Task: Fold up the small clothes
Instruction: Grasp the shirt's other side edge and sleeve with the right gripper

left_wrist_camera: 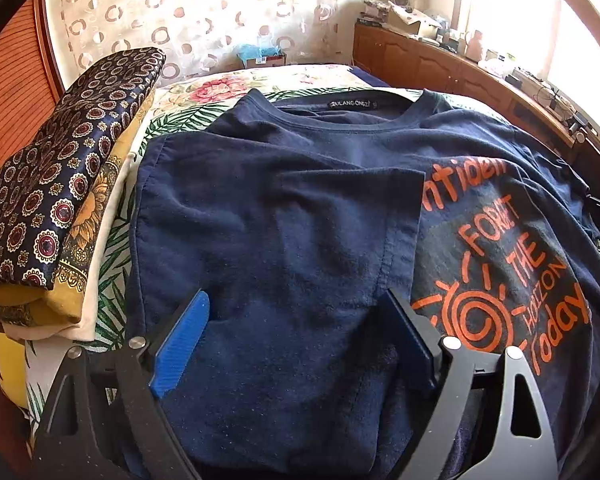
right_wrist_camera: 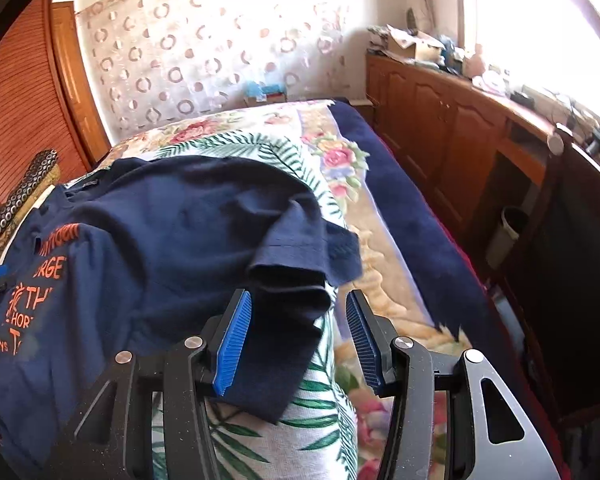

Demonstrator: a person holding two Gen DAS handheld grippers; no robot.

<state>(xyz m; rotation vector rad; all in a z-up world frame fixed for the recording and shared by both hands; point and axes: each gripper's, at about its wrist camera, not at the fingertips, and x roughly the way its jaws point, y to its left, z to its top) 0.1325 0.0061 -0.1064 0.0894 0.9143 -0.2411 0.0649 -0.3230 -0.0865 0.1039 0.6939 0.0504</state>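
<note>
1. A dark blue cotton T-shirt with orange letters and an orange sun (left_wrist_camera: 284,216) lies flat on a bed with a leafy and flowery cover (right_wrist_camera: 340,160).
2. The left gripper (left_wrist_camera: 296,336) hangs just above the shirt. Its two blue pads are wide apart and hold nothing. Blue cloth fills the gap between them.
3. In the left view, one side of the shirt is folded over, so it covers part of the orange words. The folded part sits right in front of the left gripper.
4. The neck hole points away from the gripper, toward the far wall. The shirt's long way runs from the gripper to the neck.
5. The right gripper (right_wrist_camera: 298,340) is open too and holds nothing. It sits at the shirt's right edge. A short sleeve (right_wrist_camera: 300,248) sticks out just past its left pad (right_wrist_camera: 234,344).
6. A pile of folded patterned cloths (left_wrist_camera: 56,208) sits beside the shirt on the left.
</note>
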